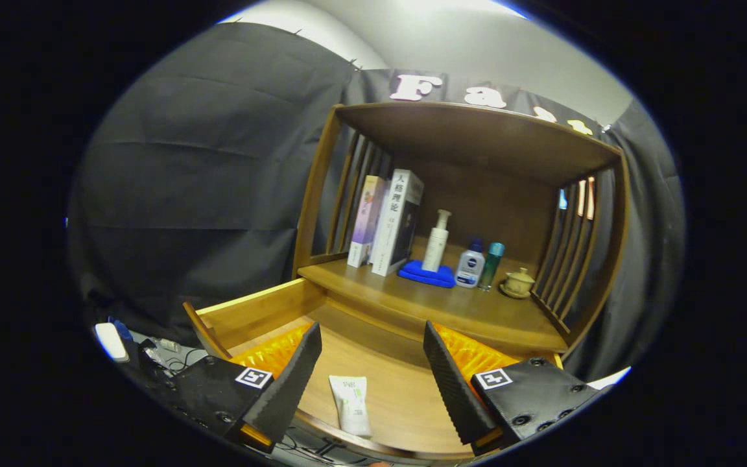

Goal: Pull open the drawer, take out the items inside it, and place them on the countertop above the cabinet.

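Here the tool (371, 373) hangs over the pulled-out drawer (263, 311) with its two fingers spread wide apart and nothing between their pads. The left finger (286, 383) and the right finger (451, 383) each tilt inward at the top, and their lower parts are cut off where the view ends. Between them, lying flat on the drawer's wooden floor and touching neither, is a small white tube (352, 403) with green marks; its print is too small to make out. Behind each finger an orange ribbed insert (270, 350) lies in the drawer, largely hidden by the fingers, so its full shape is unclear. The drawer's near rim is only partly visible below the tube.

Beyond the drawer runs the tabletop (412, 305) of the cabinet, set under a wooden hutch with slatted sides. On it, from left to right, stand two upright books (386, 224) leaning close together, a white pump bottle (437, 241) standing on a folded blue cloth (426, 274), a short white bottle with a blue cap (470, 264), a slim teal bottle (491, 264) just beside it, and a small lidded cup on a saucer (517, 283).

To the left of the drawer, low down, some cables and a white object (112, 341) lie blurred and hard to identify.
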Available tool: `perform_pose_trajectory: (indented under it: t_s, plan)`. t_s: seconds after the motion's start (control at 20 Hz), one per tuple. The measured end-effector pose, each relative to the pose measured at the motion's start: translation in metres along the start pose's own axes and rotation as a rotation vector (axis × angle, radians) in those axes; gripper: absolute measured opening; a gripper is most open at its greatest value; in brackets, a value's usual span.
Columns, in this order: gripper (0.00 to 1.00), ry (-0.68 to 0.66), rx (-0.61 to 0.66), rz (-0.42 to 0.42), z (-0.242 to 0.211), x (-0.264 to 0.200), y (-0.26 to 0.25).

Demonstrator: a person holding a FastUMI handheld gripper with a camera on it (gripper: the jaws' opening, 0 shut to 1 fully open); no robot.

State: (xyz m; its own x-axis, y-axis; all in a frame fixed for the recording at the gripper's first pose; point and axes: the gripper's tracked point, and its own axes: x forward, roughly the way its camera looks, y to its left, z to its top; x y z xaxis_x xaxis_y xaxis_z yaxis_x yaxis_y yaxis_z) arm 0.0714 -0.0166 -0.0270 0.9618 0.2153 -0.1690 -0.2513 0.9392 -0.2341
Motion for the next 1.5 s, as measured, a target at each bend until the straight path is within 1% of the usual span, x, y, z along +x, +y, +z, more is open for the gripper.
perform_pose_trajectory:
  t_s: [0.15, 0.25, 0.3, 0.35, 0.45, 0.55, 0.7, 0.85, 0.95, 1.05, 1.1, 1.2, 1.3, 1.4, 1.5]
  plan:
    - [0.98, 0.116, -0.016, 0.074, -0.018, 0.021, 0.006]
    - [0.98, 0.185, -0.046, 0.071, -0.024, 0.043, -0.005]
    - [0.98, 0.225, -0.063, 0.083, -0.031, 0.052, -0.007]
    - [0.98, 0.284, -0.071, 0.112, -0.043, 0.057, -0.007]
    - [0.98, 0.413, -0.053, 0.177, -0.068, 0.065, -0.004]
    - [0.98, 0.52, -0.017, 0.23, -0.084, 0.068, -0.005]
    - [0.98, 0.646, 0.023, 0.3, -0.104, 0.069, -0.003]
    - [0.98, 0.753, 0.03, 0.37, -0.123, 0.063, 0.006]
    - [0.97, 0.801, -0.028, 0.424, -0.135, 0.061, 0.01]
    - [0.97, 0.841, -0.113, 0.45, -0.145, 0.062, 0.009]
    - [0.98, 0.873, -0.138, 0.445, -0.15, 0.061, 0.007]
    - [0.98, 0.921, -0.132, 0.47, -0.163, 0.06, 0.011]
    - [0.96, 0.951, -0.131, 0.493, -0.166, 0.056, 0.011]
    - [0.77, 0.993, -0.123, 0.513, -0.175, 0.052, 0.014]
    - [0.58, 1.002, -0.125, 0.497, -0.174, 0.053, 0.01]
